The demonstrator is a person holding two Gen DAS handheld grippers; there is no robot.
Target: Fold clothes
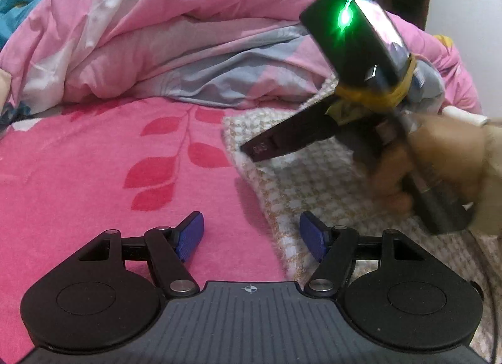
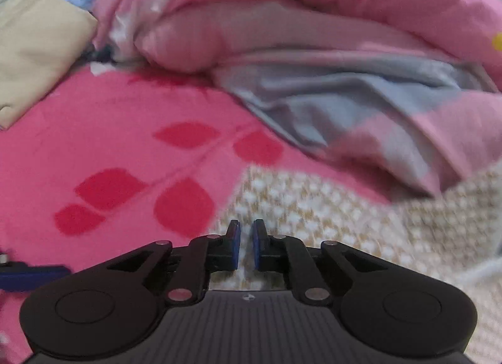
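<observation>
**Both grippers over the knitted garment's edge**

Your left gripper (image 1: 249,235) has its blue pads spread wide with nothing between them, straddling the left border of the cream-and-tan knitted garment (image 1: 313,182), which lies on the pink leaf-print sheet (image 1: 109,160) toward 3 o'clock. Your right gripper (image 2: 247,244) shows only a thin gap between its pads (gripping no cloth), over the garment's corner. The pink quilt (image 2: 313,18) is heaped at 12 o'clock.

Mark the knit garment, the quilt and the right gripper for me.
knit garment (image 1: 313,182): left wrist view, its checked top surface.
quilt (image 1: 163,34): left wrist view, pink folded bulk.
right gripper (image 2: 247,246): right wrist view, narrow gap between its blue pads.
</observation>
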